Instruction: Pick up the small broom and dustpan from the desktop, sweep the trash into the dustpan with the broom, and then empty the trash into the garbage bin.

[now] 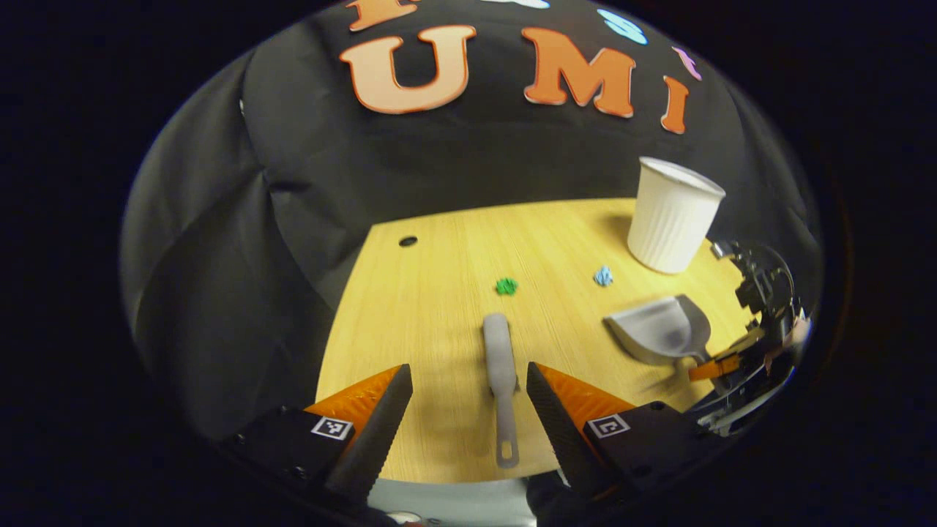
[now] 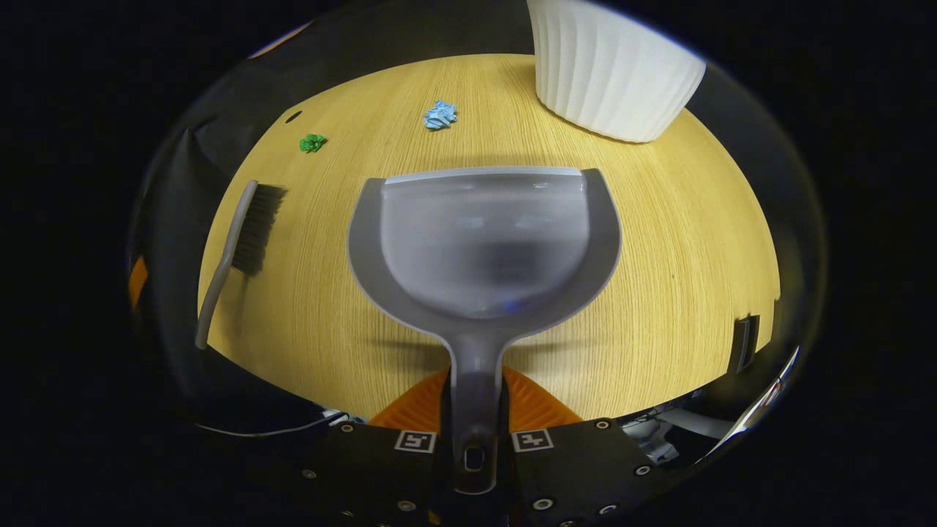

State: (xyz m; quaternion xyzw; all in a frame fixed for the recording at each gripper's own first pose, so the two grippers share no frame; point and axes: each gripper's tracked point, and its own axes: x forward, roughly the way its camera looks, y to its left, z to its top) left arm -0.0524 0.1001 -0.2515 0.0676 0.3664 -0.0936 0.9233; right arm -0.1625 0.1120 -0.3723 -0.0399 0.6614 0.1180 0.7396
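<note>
The wooden desk (image 2: 659, 241) holds everything. The white ribbed bin (image 2: 611, 73) stands at the far side, but its top is cut off in the right gripper view, so I cannot see inside it there. The grey dustpan (image 2: 483, 234) is next in size. The right gripper (image 2: 474, 410) has its two fingers closed tight on the dustpan's handle. I think the pan could tip or twist if it is lifted too fast — the grip is far back on a thin handle.

The small broom (image 1: 501, 366) lies flat on the desk, between the fingers of the left gripper (image 1: 468, 410), which is wide open and holds nothing. If the fingers close off-centre, the broom could slide or spin away.

A green scrap (image 1: 506, 286) and a blue scrap (image 1: 603, 276) lie apart — a hard sweep could flick them off the desk. They are too small to tell what they are made of.
</note>
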